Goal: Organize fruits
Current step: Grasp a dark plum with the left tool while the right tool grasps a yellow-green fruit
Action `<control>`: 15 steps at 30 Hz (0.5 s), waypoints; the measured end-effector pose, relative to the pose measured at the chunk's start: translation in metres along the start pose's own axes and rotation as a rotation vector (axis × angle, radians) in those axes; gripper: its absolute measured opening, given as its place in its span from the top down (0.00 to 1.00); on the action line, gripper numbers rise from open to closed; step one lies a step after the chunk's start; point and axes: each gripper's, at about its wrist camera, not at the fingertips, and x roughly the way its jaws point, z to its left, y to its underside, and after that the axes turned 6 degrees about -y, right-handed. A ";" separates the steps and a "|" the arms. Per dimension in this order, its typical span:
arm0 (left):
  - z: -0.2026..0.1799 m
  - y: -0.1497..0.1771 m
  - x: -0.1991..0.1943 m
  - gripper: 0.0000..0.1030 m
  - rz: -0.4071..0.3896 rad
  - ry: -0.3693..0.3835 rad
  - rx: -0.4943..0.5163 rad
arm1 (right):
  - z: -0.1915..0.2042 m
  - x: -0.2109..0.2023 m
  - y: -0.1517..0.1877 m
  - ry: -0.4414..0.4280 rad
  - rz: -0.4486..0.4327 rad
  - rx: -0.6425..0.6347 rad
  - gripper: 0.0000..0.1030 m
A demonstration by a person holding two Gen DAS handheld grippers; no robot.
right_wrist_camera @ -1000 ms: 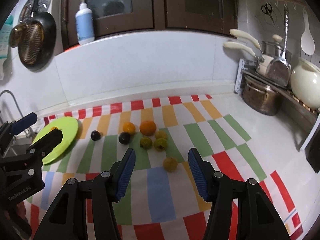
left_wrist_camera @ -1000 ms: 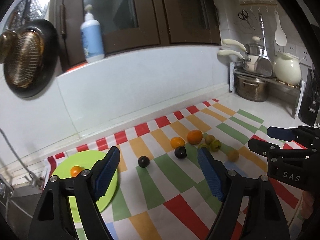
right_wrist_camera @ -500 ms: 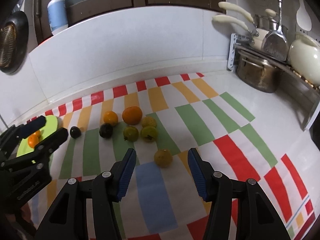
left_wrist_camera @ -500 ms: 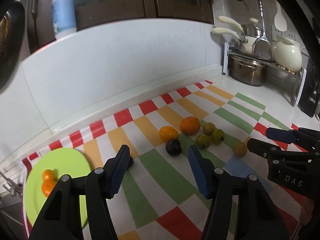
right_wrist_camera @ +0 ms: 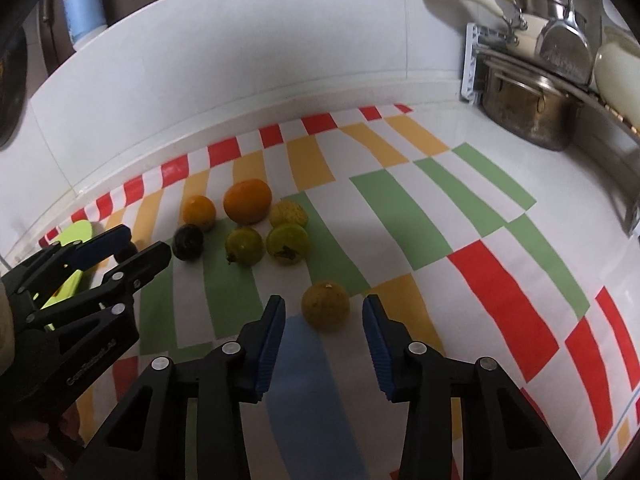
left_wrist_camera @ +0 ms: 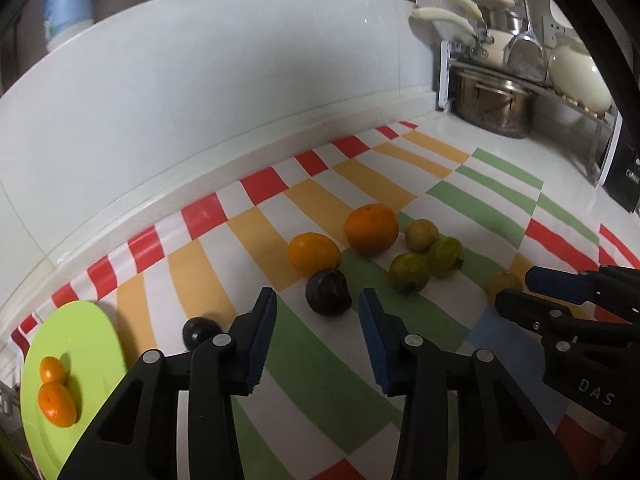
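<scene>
Several fruits lie on a checked mat point(left_wrist_camera: 320, 368). My left gripper point(left_wrist_camera: 318, 312) is open, its fingertips just short of a dark plum point(left_wrist_camera: 328, 292); a second dark plum point(left_wrist_camera: 199, 331) sits by its left finger. Two oranges point(left_wrist_camera: 372, 230) and green-yellow fruits point(left_wrist_camera: 410, 273) lie beyond. A green plate point(left_wrist_camera: 76, 344) at the left holds two small tangerines point(left_wrist_camera: 56, 404). My right gripper point(right_wrist_camera: 324, 312) is open, its fingertips either side of a yellow-brown fruit point(right_wrist_camera: 325, 305), not touching it. The left gripper also shows in the right wrist view point(right_wrist_camera: 132, 246).
A white backsplash wall point(left_wrist_camera: 200, 100) runs behind the mat. A rack at the right back holds a steel pot point(right_wrist_camera: 532, 110), pans and a cream kettle point(left_wrist_camera: 576, 76). A blue-white bottle point(right_wrist_camera: 82, 6) stands on the ledge above the wall.
Both grippers moved forward and down toward the fruit. The left now has the dark plum between its tips' line; the right has closed in on the yellow-brown fruit. Both stayed open.
</scene>
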 end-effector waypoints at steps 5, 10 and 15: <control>-0.002 -0.003 0.012 0.63 0.025 0.013 0.000 | 0.000 0.006 -0.003 -0.004 0.007 -0.005 0.72; -0.006 -0.004 0.021 0.68 0.045 0.030 -0.002 | 0.000 0.007 -0.008 -0.014 -0.004 -0.006 0.73; -0.005 -0.005 0.027 0.72 0.066 0.033 -0.012 | 0.001 0.007 -0.012 -0.026 -0.015 -0.010 0.73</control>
